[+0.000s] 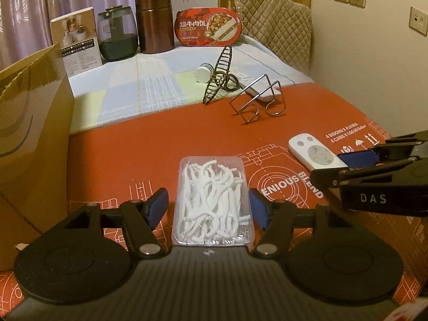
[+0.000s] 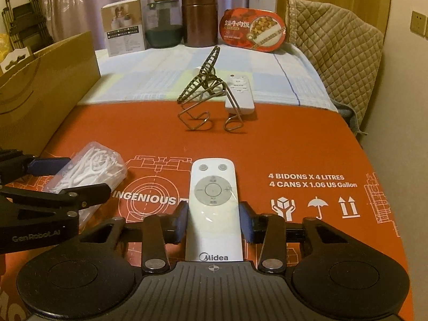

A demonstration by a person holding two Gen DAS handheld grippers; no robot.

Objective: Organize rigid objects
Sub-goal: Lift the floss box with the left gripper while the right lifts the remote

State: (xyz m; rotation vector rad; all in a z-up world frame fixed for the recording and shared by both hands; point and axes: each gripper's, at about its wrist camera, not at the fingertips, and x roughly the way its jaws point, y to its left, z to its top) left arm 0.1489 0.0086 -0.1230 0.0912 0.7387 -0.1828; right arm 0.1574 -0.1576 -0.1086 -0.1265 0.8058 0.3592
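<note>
A table fills both views, its near half covered by a flattened red cardboard sheet (image 2: 307, 144) printed with white drawings and lettering, its far half by a pale checked cloth (image 1: 149, 85); pinkish curtains hang behind. In the left wrist view, the left gripper (image 1: 210, 206) sits at the bottom centre, its blue-padded jaws spread on either side of a clear plastic box of white floss picks (image 1: 212, 200) lying on the red sheet; the pads stand just beside the box walls, with a sliver of gap on each side, so it looks released rather than clamped. In the right wrist view, the right gripper (image 2: 214, 222) at bottom centre has its blue pads against both sides of a white Midea remote (image 2: 214, 208), which lies lengthwise between them on the red sheet; whether they actually press it is hard to judge from this angle. Toward the middle of both frames stands a bent chrome wire rack (image 2: 211, 112), with a dark ribbed metal holder (image 2: 203, 80) leaning behind it and a second white remote (image 2: 239, 93) just to its right on the cloth edge. A small white bottle (image 1: 203, 73) lies on its side near them. Along the far edge, upper centre, stand a printed carton (image 2: 124, 26), a smoky glass jar (image 2: 163, 24), a brown canister (image 2: 199, 17) and a red oval meal box (image 2: 252, 30). A large brown cardboard box (image 1: 29, 133) rises at the left.
</note>
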